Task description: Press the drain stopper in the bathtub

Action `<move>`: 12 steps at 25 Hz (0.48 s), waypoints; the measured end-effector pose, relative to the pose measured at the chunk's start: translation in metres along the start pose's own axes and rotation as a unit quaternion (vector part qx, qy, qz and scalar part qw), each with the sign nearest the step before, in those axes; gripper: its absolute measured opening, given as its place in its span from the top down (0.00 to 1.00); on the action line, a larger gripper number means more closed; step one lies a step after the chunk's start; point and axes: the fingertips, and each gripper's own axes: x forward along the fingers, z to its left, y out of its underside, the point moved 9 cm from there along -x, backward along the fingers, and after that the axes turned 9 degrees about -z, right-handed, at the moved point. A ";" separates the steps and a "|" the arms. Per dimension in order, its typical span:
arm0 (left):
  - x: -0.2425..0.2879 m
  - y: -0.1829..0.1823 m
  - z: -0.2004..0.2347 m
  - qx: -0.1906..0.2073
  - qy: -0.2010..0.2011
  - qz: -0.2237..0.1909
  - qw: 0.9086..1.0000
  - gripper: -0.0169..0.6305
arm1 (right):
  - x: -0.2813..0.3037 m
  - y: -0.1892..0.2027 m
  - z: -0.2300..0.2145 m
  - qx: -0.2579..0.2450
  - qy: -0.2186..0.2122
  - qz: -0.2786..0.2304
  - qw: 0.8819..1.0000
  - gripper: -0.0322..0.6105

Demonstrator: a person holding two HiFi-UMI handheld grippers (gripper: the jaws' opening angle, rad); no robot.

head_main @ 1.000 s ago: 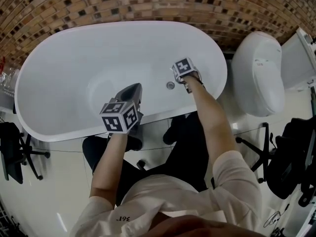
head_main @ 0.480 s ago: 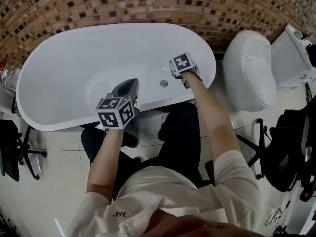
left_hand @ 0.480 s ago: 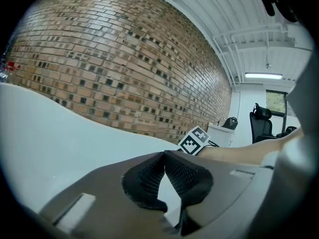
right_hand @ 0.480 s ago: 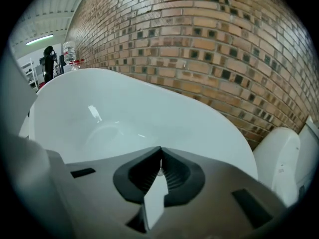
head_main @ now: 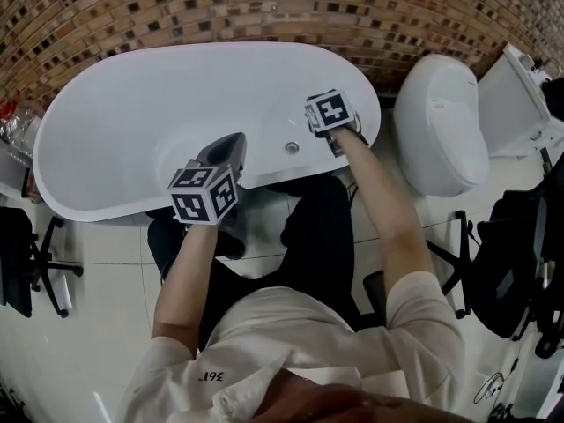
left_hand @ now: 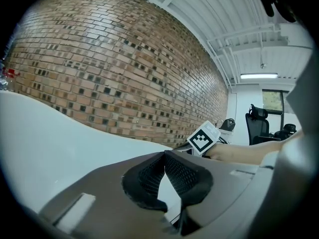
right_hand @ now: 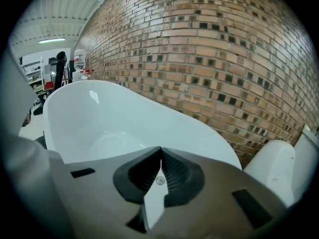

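The white oval bathtub (head_main: 115,122) lies across the top of the head view. Its small round metal drain stopper (head_main: 292,148) sits on the tub floor near the near rim. My right gripper (head_main: 328,113) hovers just right of the stopper, jaws shut and empty. In the right gripper view the drain stopper (right_hand: 160,180) shows through the slit under the right gripper (right_hand: 160,153). My left gripper (head_main: 231,144) is over the near rim, left of the stopper, also shut on nothing. In the left gripper view, the left gripper (left_hand: 164,154) points along the tub (left_hand: 45,143).
A white toilet (head_main: 441,135) stands right of the tub, its tank (head_main: 515,104) beyond. A brick wall (head_main: 264,7) runs behind. Black office chairs (head_main: 515,271) (head_main: 22,263) stand on the pale floor at both sides. Bottles (right_hand: 79,59) sit past the tub's far end.
The head view has shifted a little, so the tub sits slightly higher in frame. Both grippers keep roughly the same places relative to the stopper, both still shut.
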 end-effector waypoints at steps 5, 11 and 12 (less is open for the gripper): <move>-0.006 0.001 -0.006 0.000 0.002 -0.004 1.000 0.96 | -0.022 -0.011 0.003 -0.014 0.002 -0.018 1.000 0.94; -0.015 0.005 -0.013 -0.001 0.012 -0.005 1.000 0.96 | -0.046 -0.017 0.013 -0.013 -0.009 -0.046 0.999 0.94; -0.016 0.004 -0.013 -0.001 0.012 -0.006 1.000 0.96 | -0.050 -0.018 0.015 -0.014 -0.010 -0.050 0.999 0.94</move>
